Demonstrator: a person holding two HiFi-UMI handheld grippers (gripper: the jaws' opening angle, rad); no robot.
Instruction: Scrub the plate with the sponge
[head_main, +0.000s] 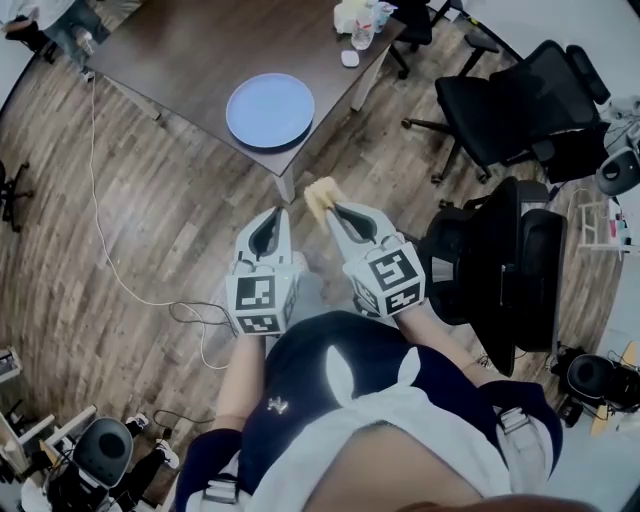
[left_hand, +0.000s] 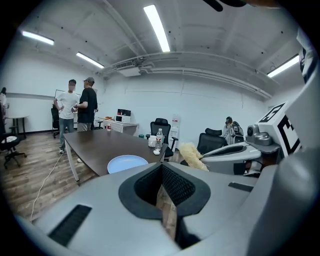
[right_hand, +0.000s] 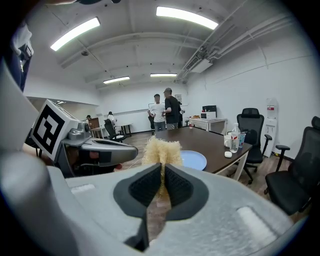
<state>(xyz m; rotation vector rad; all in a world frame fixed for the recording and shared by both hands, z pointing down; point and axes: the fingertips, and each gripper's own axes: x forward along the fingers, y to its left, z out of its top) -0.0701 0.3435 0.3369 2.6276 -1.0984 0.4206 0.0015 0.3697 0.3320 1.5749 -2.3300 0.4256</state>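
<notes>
Head view, left gripper pinched together and empty, right gripper just beside it, yellow sponge clamped at its tips, blue plate on the table well ahead of both, left gripper view, jaws closed on nothing, plate ahead, right gripper view, sponge squeezed between the jaws, plate beyond, slightly right.

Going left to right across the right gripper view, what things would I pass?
Left tool → yellow sponge → blue plate → water bottle → black office chair behind the table.
</notes>
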